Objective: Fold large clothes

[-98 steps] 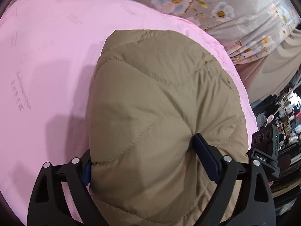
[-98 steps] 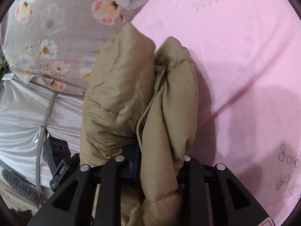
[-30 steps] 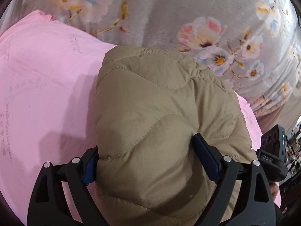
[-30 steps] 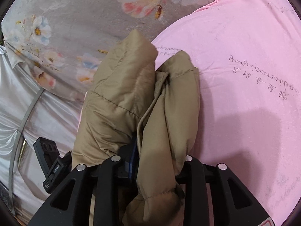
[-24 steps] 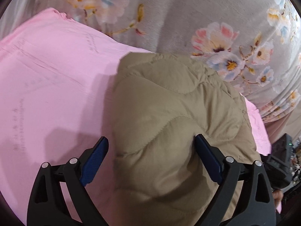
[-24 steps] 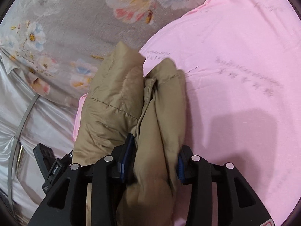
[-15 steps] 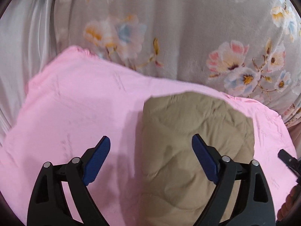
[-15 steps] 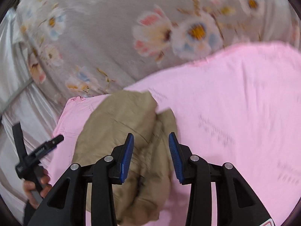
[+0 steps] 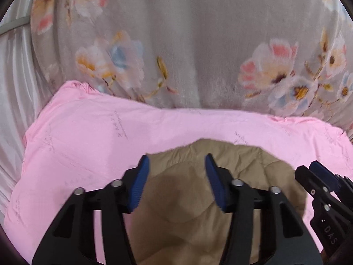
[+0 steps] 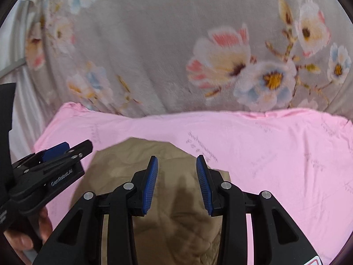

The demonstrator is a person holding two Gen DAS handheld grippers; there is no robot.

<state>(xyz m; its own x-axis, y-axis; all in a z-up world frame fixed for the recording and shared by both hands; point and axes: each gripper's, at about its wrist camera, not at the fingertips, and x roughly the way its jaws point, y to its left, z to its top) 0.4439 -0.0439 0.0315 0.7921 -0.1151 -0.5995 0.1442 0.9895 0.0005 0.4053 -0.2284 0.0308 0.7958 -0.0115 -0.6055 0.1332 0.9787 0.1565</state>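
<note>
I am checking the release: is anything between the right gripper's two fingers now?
No. In the right wrist view the right gripper holds nothing between its fingers; the folded jacket lies below on the pink sheet.

The folded jacket [image 9: 238,176] is matt tan quilted cloth. It lies on a smooth pink sheet [image 9: 88,137] beside a plush floral blanket [image 9: 198,44]. Gripper pads [image 10: 152,183] look like ribbed blue rubber.
</note>
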